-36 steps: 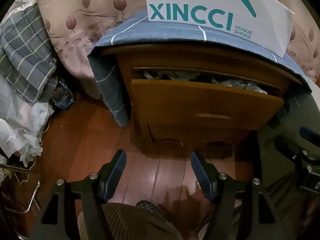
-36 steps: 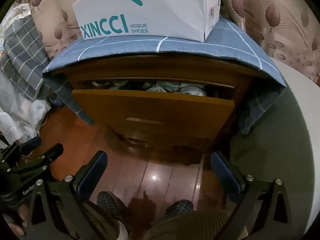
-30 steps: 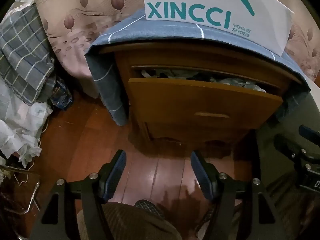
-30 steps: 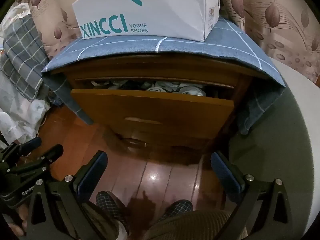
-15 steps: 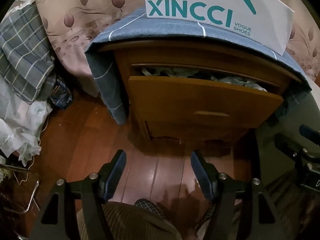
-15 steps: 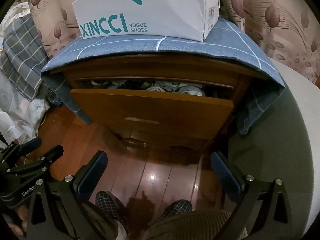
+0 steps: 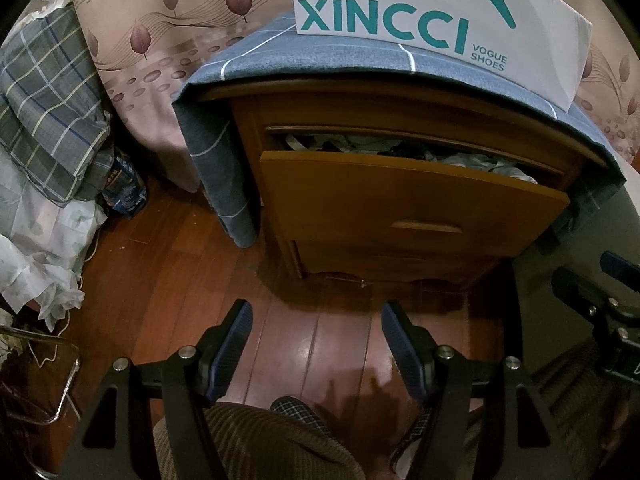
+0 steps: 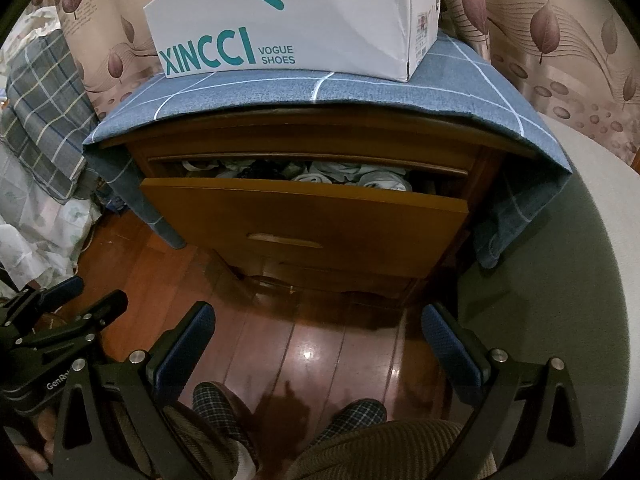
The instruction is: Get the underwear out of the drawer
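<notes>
Underwear (image 8: 348, 176): pale rolled and bunched pieces plus a dark one (image 8: 260, 169), all inside the top drawer (image 8: 304, 216), showing just above the drawer front. Same pile in the left wrist view (image 7: 472, 160), toward the drawer's right end. Nothing lifted out.

Drawer is part-way pulled out of a wooden nightstand (image 8: 476, 168), handle recess (image 8: 285, 240) on the front, a second drawer front below it mostly in shadow.

Blue cloth with white grid lines (image 8: 360, 92) covers the nightstand top and hangs down both sides. White XINCCI shoe box (image 8: 296, 16) sits on the cloth.

Left gripper (image 7: 316, 340): jaws apart at a middling spread, nothing between them, only floorboards (image 7: 332, 344) behind. Hangs near side of the nightstand, well clear of the drawer.
Right gripper (image 8: 318, 340): jaws spread wider, empty too, also over bare floor, apart from the drawer.

Person's knees in brown corduroy (image 8: 400, 448) and plaid slippers (image 8: 216, 400) at the near edge.

Far left: folded plaid fabric (image 7: 48, 112) on white bagged stuff (image 7: 44, 248), leaf-print curtain (image 7: 168, 40) behind. Right: grey-green upholstered surface (image 8: 560, 300).
</notes>
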